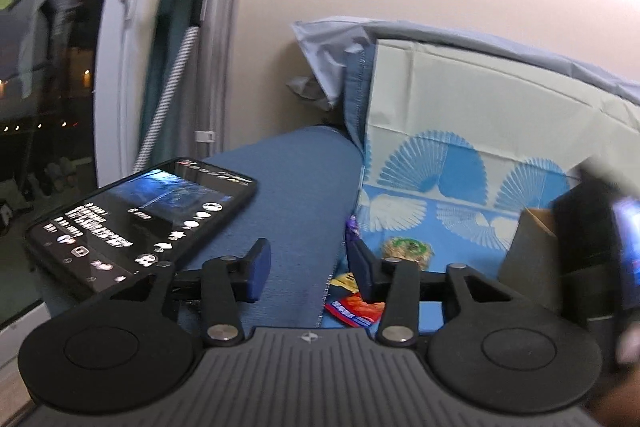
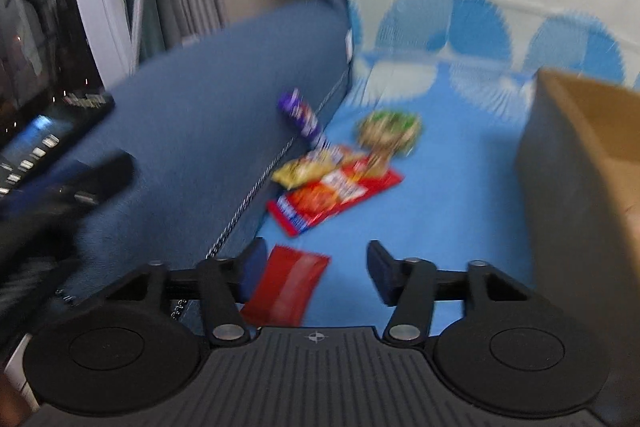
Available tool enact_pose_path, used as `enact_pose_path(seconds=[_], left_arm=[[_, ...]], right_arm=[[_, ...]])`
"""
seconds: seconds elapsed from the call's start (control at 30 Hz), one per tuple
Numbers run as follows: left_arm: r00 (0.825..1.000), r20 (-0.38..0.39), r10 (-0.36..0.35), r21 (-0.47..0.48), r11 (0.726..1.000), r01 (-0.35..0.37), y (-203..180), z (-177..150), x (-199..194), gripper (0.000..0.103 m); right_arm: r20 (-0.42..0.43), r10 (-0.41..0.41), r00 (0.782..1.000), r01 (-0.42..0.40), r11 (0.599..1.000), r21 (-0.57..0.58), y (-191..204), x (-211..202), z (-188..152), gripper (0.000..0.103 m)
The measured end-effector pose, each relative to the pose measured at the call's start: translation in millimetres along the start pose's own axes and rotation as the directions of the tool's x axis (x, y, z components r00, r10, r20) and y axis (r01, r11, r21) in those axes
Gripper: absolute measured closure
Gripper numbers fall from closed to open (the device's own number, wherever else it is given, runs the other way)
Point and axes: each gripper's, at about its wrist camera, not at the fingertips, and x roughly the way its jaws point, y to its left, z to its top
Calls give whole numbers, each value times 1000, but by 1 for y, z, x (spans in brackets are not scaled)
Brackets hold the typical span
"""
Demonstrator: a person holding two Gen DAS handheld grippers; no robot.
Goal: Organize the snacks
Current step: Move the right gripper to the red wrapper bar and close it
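Your right claw [image 2: 312,277] stands wide with nothing pressed between its pads; a small red packet [image 2: 286,289] lies flat on the blue sheet [image 2: 460,187] just under it, nearer the left pad, so it looks like the nearest thing to pick. Your left claw [image 1: 308,273] is also parted and holds nothing; it points along the seam where the dark blue cushion [image 1: 288,187] meets the sheet.

The snacks lie loose in a small cluster against that seam, probably because they were tipped out there: a large red bag [image 2: 336,193] with a yellow pack [image 2: 304,171] overlapping its upper corner, a round green-and-tan packet [image 2: 390,131] just beyond, and a purple wrapper [image 2: 300,115] leaning at the cushion's edge. All are flat, crinkly and light by my reading, though blur hides their print.

The open cardboard box [image 2: 580,167] stands on the sheet to the right, well apart from the pile, and I judge it the place meant for them. A phone [image 1: 140,219] rests on the cushion to the left, clear of the snacks.
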Motion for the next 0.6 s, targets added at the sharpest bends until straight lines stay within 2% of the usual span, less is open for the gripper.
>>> enact_pose_path(seconds=[0.1,0.2,0.33,0.6], left_arm=[[1000,8,15,-3,1000,-15,2,1,-1,55],[1000,13,21,-14,1000,-21,5,2,-3,55],[1000,20,8,-11,1000,-8,5,1,-4,51],[999,46,-5,4,1000,5,4,1,-9,46]], right_arm=[[-89,-16,996,17,1000,20,9,32,1,22],[-134,-16,991,25,998,66,13,51,-1,15],[-186,-31,982,47,996,79,12,70,-6,15],[-206,-65,977,41,992,-119,37,85,-14,10]])
